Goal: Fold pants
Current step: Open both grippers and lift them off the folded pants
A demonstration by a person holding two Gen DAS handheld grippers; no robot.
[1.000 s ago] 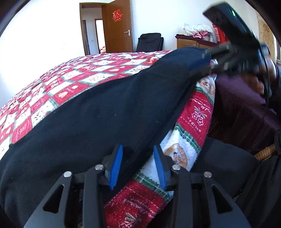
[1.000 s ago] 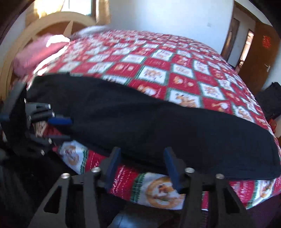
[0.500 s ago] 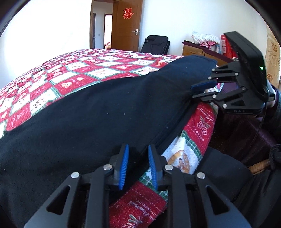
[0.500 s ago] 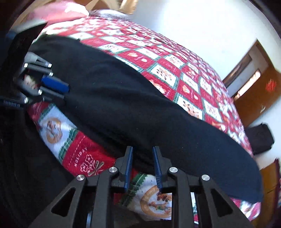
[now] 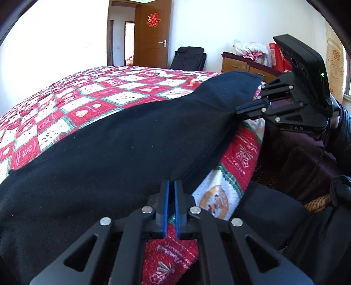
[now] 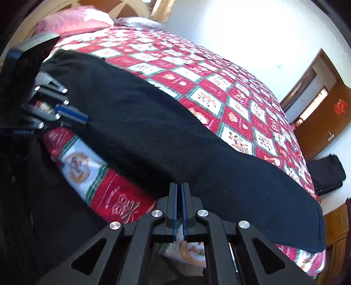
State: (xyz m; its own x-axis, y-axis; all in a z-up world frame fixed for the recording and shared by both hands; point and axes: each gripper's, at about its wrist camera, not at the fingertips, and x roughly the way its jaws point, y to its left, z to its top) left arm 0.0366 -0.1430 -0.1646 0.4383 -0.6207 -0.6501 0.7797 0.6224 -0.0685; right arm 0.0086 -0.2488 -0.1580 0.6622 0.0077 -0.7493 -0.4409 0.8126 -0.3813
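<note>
Along the near edge of the quilt [image 5: 92,105], black pants [image 5: 109,153] lie flat lengthwise, left gripper [image 5: 170,186] and right gripper [image 6: 179,188] each pinched shut on that near hem, so grasp looks done, no fold made yet.

This is a bedroom in a home. A wide bed [image 5: 65,114] fills most of both views, spread with a red, white and green patchwork quilt [image 6: 219,92] of festive motifs, and a pink pillow [image 6: 72,19] lies at its curved wooden headboard [image 6: 136,6]. A brown wooden door [image 5: 153,35] bearing a red paper decoration [image 5: 153,19] stands open onto a hallway. Beside it stands a black folding chair [image 5: 188,58], and a wooden dresser [image 5: 245,65] against the white wall [image 5: 208,26] carries bundled bedding and red boxes.
</note>
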